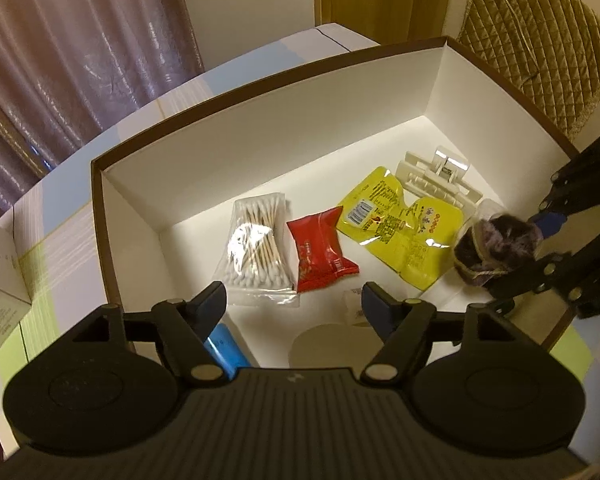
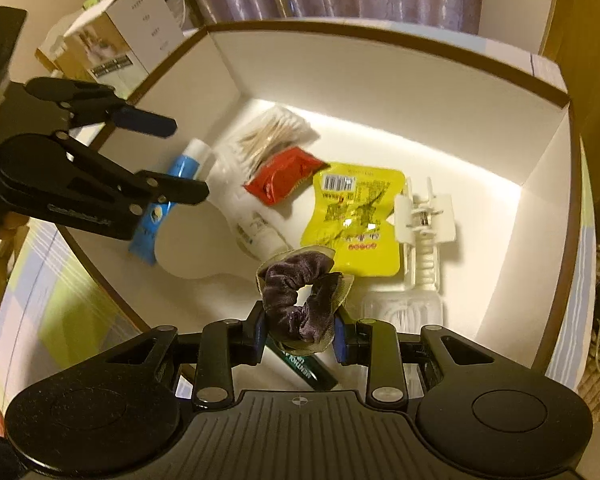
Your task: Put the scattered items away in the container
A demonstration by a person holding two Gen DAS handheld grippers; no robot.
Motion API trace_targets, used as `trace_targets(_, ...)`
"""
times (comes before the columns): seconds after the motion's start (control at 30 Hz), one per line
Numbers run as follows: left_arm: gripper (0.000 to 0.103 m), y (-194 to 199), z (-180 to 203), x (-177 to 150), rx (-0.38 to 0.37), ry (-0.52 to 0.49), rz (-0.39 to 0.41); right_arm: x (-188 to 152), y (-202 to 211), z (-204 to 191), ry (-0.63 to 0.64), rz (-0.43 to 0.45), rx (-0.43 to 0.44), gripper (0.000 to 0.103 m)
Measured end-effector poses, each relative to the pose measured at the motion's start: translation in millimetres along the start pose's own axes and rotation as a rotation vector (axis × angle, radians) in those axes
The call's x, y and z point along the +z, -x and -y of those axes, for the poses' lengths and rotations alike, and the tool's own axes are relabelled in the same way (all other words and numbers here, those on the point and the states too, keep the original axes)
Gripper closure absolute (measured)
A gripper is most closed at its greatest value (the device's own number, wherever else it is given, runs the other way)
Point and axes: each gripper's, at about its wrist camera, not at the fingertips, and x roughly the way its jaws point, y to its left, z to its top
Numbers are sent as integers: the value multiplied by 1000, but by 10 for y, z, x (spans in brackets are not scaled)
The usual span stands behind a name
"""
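Observation:
The container is a white box with a brown rim [image 1: 260,76], seen from above in both wrist views. In it lie a bag of cotton swabs [image 1: 256,248], a red packet [image 1: 320,248], a yellow pouch [image 1: 404,220], a white claw clip [image 1: 436,180], a blue tube [image 1: 224,348] and a white tube [image 2: 256,232]. My right gripper [image 2: 300,332] is shut on a purple scrunchie [image 2: 300,300] and holds it above the box floor, over a green tube [image 2: 308,368]. My left gripper [image 1: 294,304] hangs open over the box's near left part with nothing between its fingers.
The box stands on a striped tablecloth [image 1: 60,240]. Cardboard cartons [image 2: 116,40] sit just left of it. A curtain [image 1: 80,40] hangs behind and a quilted chair cover [image 1: 532,32] is at the right. A clear plastic piece [image 2: 400,312] lies beside the clip.

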Motion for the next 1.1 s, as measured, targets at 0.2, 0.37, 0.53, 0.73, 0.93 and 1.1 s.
trace_targets(0.2,23,61,53,7,19,0,-2,-16,108,-45,-20,42,-33,1)
trace_targets(0.37,20,103,66,9,42,16,-7,8,187,-100,-53,20,-59,1)
trace_targets(0.53,16,176,78,-8,48,44,-4,-9,296,-115,-104,20,-65,1)
trace_targets(0.73,11,278,127,-23,60,55,12,-56,382,-164,-128,37,-85,1)
trace_targets(0.93,11,420,199,-51,67,57,41,-139,438,-221,-149,68,-152,1)
trace_targets(1.1,11,568,279,-94,78,64,70,-228,537,-290,-182,124,-195,1)
